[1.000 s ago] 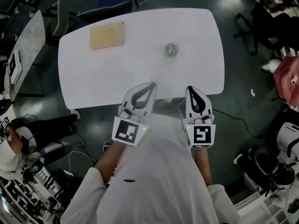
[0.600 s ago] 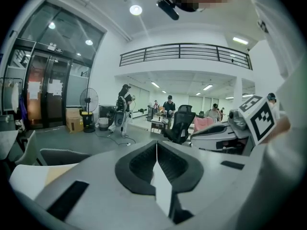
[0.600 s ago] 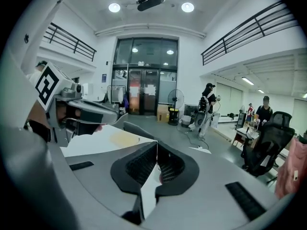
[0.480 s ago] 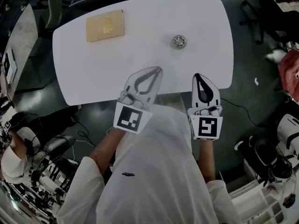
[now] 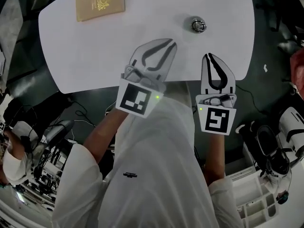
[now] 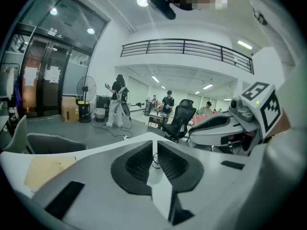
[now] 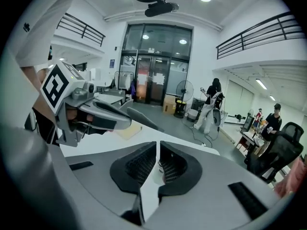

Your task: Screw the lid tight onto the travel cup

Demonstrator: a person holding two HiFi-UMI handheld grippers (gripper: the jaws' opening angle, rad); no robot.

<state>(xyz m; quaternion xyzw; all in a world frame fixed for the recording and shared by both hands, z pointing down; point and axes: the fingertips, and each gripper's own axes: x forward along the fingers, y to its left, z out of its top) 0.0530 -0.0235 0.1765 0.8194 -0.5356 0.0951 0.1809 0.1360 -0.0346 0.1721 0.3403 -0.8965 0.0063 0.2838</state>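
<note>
Clenched and empty, the left tongs and right tongs aim toward the far shiny metal travel cup, presumably to reach it.

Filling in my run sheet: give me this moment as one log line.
left gripper: shut, empty | right gripper: shut, empty | travel cup: on table, untouched, beyond both grippers

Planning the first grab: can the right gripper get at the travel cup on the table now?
Probably yes: the travel cup stands alone on the table, bare tabletop between it and the right gripper. Its jaws are shut, so they must open first.
</note>
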